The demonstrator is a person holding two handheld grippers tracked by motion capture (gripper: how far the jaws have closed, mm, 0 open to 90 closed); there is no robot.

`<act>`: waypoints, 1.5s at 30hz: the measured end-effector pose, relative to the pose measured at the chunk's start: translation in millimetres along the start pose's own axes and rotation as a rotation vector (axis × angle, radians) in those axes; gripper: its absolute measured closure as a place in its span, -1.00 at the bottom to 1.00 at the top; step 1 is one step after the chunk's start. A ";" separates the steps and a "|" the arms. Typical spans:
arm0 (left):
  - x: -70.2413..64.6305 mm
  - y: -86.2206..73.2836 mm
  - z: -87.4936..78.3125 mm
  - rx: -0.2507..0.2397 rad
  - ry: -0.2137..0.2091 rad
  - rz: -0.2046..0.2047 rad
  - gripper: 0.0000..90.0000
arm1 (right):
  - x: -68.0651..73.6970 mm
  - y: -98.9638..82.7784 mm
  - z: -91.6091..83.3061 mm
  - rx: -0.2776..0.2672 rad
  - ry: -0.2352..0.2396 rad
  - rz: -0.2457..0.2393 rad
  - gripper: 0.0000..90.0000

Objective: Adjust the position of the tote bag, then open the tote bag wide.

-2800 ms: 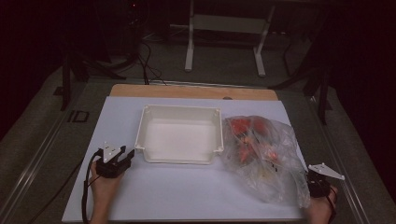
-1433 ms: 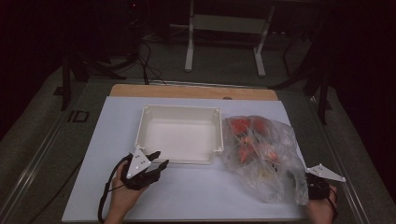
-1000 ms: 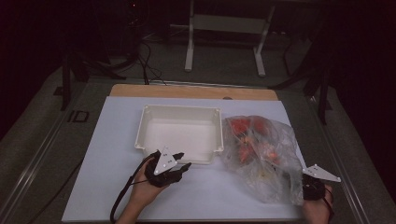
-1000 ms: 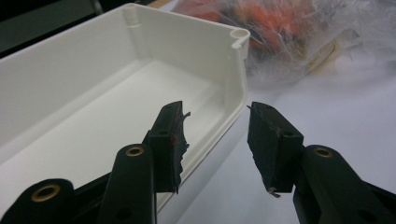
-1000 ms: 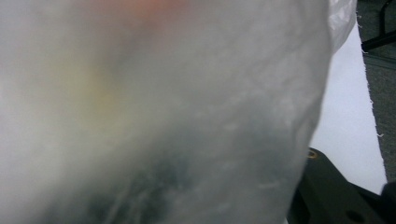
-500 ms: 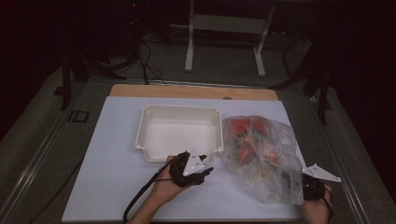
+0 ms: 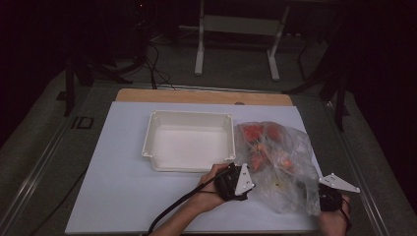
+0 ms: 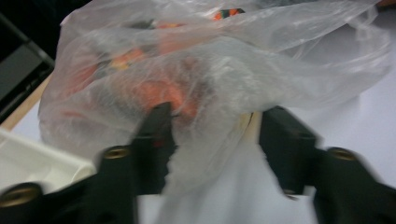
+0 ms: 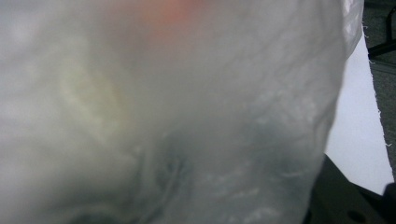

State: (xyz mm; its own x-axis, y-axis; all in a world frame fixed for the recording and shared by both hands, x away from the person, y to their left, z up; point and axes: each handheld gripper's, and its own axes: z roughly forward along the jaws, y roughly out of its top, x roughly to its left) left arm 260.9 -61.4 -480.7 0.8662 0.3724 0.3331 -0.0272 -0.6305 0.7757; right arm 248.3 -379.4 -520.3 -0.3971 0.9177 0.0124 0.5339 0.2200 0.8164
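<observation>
A clear plastic bag (image 7: 275, 157) holding red and orange items lies on the right of the white mat. My left gripper (image 7: 248, 186) is at the bag's near-left edge. In the left gripper view its jaws stand wide apart, and have just been opening. Crumpled film of the bag (image 8: 210, 70) sits loosely between the black fingers (image 8: 156, 135). My right gripper (image 7: 322, 196) is at the bag's near-right corner. The right gripper view is veiled by the bag (image 9: 163, 116) pressed close to the lens, and the jaws are hidden.
An empty white tray (image 7: 189, 118) stands mid-table, just left of the bag, its corner (image 8: 32, 161) close to my left jaw. The white mat (image 7: 113, 196) has free room at the left. A wooden strip (image 7: 201, 96) edges the far side. The left gripper's cable (image 7: 177, 206) trails back.
My left gripper has travelled right along the tray's near side and reached the bag's edge. The right gripper and the bag have stayed where they were.
</observation>
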 end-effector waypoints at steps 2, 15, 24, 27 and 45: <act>-1.2 -0.4 1.5 0.005 0.006 0.006 0.53 | 0.0 -0.1 -0.5 0.000 -0.001 -0.001 0.41; 20.1 -18.9 -27.2 -0.048 0.031 -0.141 0.99 | -2.4 -0.7 -2.5 -0.002 -0.010 -0.001 0.41; 25.1 -35.1 -30.8 -0.046 0.032 -0.210 0.99 | -3.4 0.4 -2.7 0.004 -0.019 -0.008 0.41; 25.9 -38.7 -31.0 -0.039 0.035 -0.215 0.99 | -3.2 0.6 -3.2 0.003 -0.019 -0.009 0.41; 25.6 -47.9 -37.0 -0.046 -0.029 -0.216 0.54 | -6.4 19.3 -32.3 -0.041 -0.042 -0.027 0.31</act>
State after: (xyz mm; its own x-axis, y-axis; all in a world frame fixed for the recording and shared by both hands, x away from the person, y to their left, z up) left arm 265.9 3.5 -489.5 0.8682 0.4757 0.1415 0.1387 -0.5062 0.8512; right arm 237.0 -391.8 -486.0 -0.3782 0.9251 -0.0333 0.4923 0.2315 0.8391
